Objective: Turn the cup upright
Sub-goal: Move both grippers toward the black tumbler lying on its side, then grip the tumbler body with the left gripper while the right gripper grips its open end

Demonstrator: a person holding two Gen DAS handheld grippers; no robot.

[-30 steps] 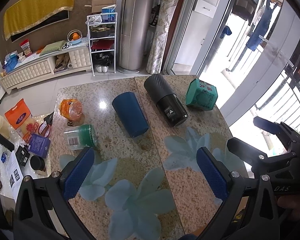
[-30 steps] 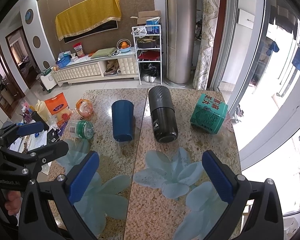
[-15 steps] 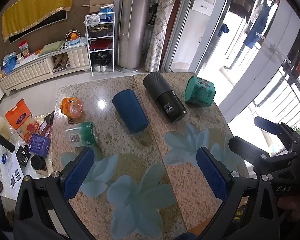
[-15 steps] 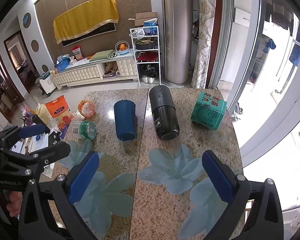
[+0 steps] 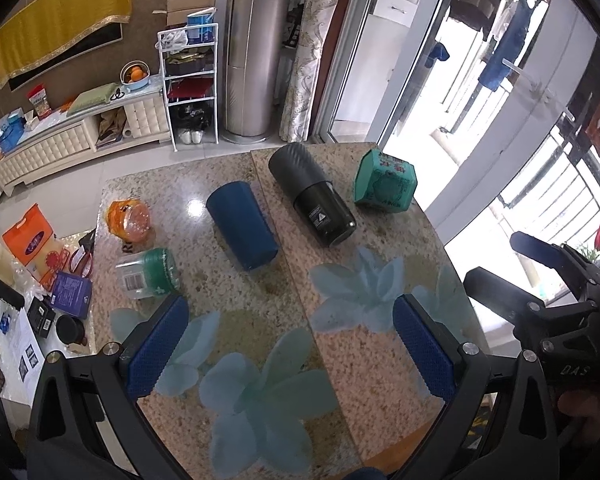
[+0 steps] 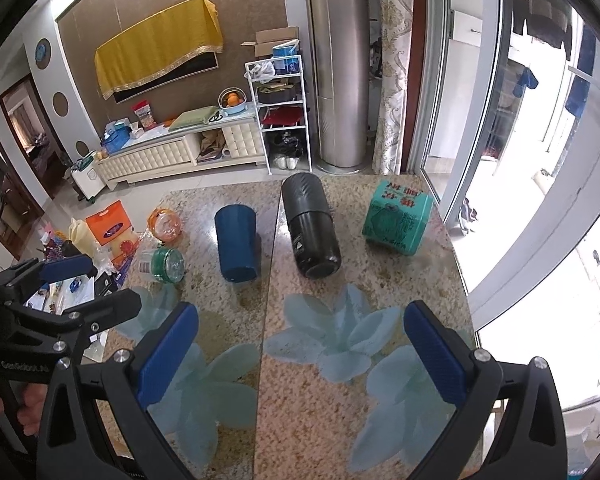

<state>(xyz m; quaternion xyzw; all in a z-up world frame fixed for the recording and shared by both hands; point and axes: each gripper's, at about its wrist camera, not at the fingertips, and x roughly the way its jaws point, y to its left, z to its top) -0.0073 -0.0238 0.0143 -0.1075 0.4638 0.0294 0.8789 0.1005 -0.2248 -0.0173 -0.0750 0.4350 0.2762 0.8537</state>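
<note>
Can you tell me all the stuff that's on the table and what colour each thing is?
Dark blue plastic cup: one, blue, lying on its side mid-table.
Black cylindrical flask: one, black, lying on its side right of the cup.
Teal printed box: one, teal, far right of the table.
Orange crinkly packet: one, orange, far left.
Clear jar with green lid: one, clear and green, on its side at the left edge.
Speckled stone table: one, beige with pale blue flowers.
Left gripper: open, blue pads, above the near edge.
Right gripper: open, blue pads.
</note>
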